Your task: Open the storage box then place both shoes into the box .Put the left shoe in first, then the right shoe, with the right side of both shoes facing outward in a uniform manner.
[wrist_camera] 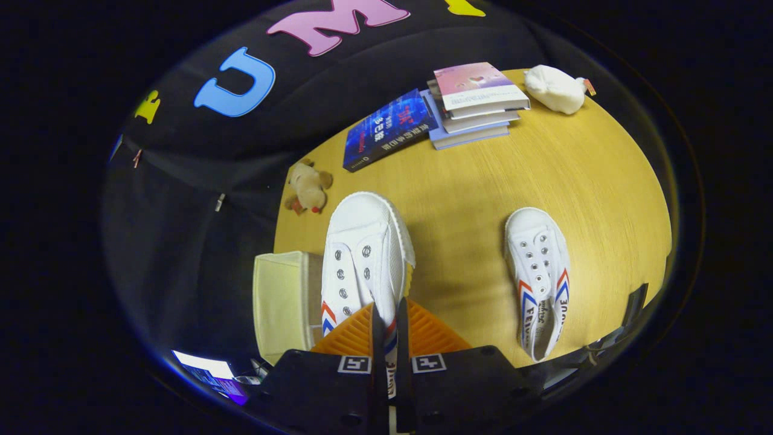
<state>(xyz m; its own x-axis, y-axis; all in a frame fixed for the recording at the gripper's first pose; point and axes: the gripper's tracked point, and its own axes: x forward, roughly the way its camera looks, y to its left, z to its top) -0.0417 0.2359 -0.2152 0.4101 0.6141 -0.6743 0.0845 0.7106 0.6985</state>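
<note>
Our gripper [386,338] pinches one shoe [362,254] by its side wall, seemingly lifted beside the box [281,302]; a thin grip could slip.

blue book [388,128], stacked books [474,104], white plush [554,89], brown plush toy [308,187], wooden table [598,181]

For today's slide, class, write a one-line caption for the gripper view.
Gripper jaws closed on a white shoe beside the storage box; second shoe lies apart on the table.
</note>
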